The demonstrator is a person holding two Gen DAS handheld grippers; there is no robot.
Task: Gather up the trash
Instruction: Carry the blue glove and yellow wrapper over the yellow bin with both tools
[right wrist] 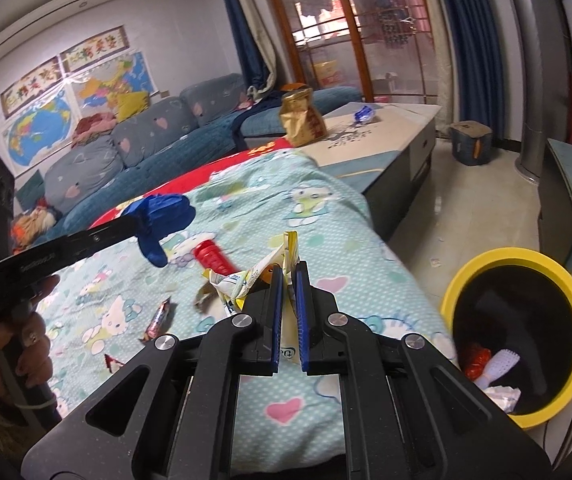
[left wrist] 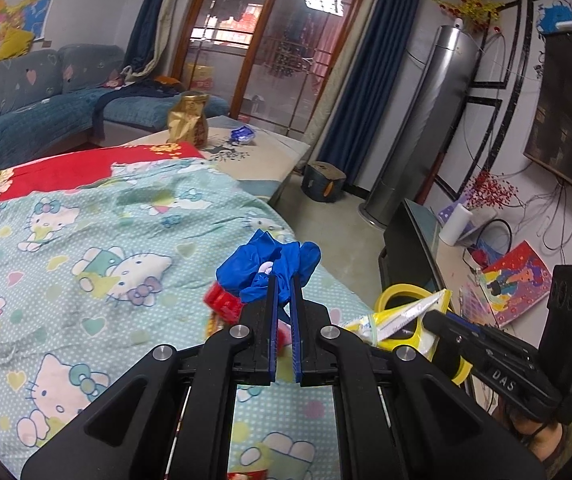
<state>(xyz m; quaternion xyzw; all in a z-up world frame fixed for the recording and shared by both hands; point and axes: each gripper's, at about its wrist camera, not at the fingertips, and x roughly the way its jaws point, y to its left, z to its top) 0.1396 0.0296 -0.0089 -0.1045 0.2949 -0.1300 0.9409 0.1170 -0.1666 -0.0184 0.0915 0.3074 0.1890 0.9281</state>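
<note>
My left gripper (left wrist: 283, 280) is shut on a crumpled blue glove (left wrist: 269, 264) and holds it above the Hello Kitty cloth (left wrist: 85, 240). The glove also shows in the right wrist view (right wrist: 161, 216). My right gripper (right wrist: 290, 270) is shut on a yellow-and-white wrapper (right wrist: 261, 272), which also shows in the left wrist view (left wrist: 402, 314). A red wrapper (right wrist: 213, 258) lies on the cloth, seen below the glove in the left wrist view (left wrist: 223, 302). A yellow-rimmed black bin (right wrist: 522, 332) stands on the floor at the right, with trash in it.
Small candy wrappers (right wrist: 157, 318) lie on the cloth near its front left. A gold bag (right wrist: 300, 118) and a blue wrapper (right wrist: 364, 114) sit on the far coffee table (right wrist: 406, 120). A sofa (right wrist: 145, 140) stands behind; a TV cabinet (right wrist: 562, 200) at right.
</note>
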